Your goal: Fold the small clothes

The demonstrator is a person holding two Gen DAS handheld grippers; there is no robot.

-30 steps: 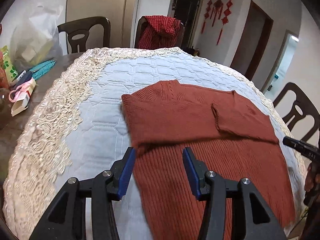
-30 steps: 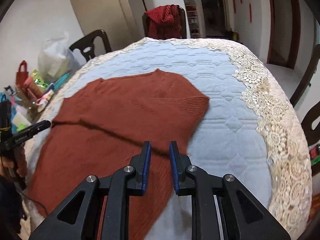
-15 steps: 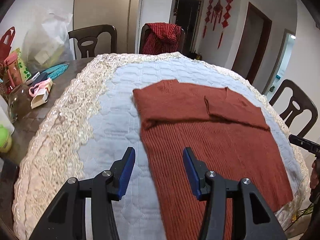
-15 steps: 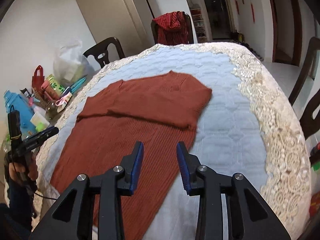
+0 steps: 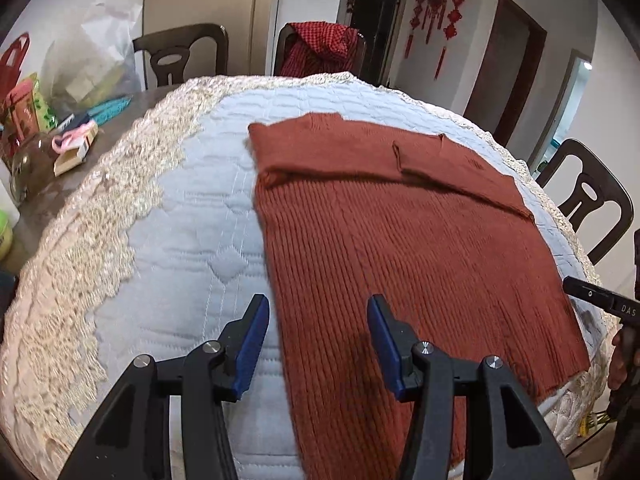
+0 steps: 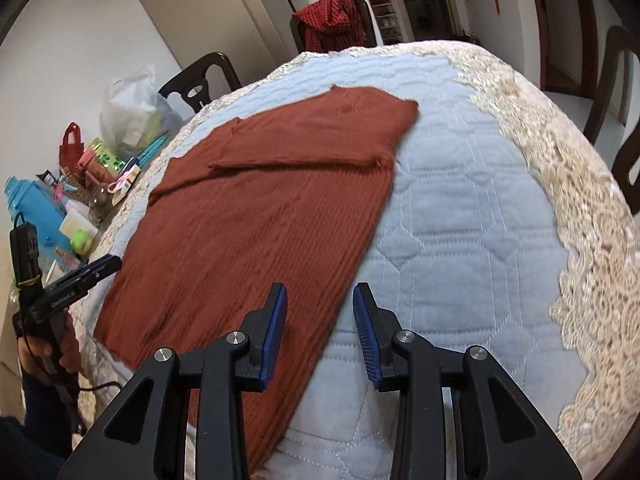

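A rust-red ribbed sweater (image 5: 400, 232) lies flat on the quilted blue table cover, both sleeves folded in across its upper part; it also shows in the right wrist view (image 6: 256, 216). My left gripper (image 5: 318, 340) is open and empty, above the sweater's left side edge near the hem. My right gripper (image 6: 320, 332) is open and empty, above the sweater's right side edge near the hem. Each gripper shows at the edge of the other's view.
The blue cover (image 5: 192, 248) has a wide lace border (image 6: 580, 208). Bags, bottles and small items (image 6: 80, 184) crowd the bare tabletop on the left. Dark chairs stand around the table, and one (image 5: 320, 48) holds a red checked cloth.
Both grippers pulled back toward the sweater's hem and rose. The right gripper opened from nearly shut to wide. The sweater lies still.
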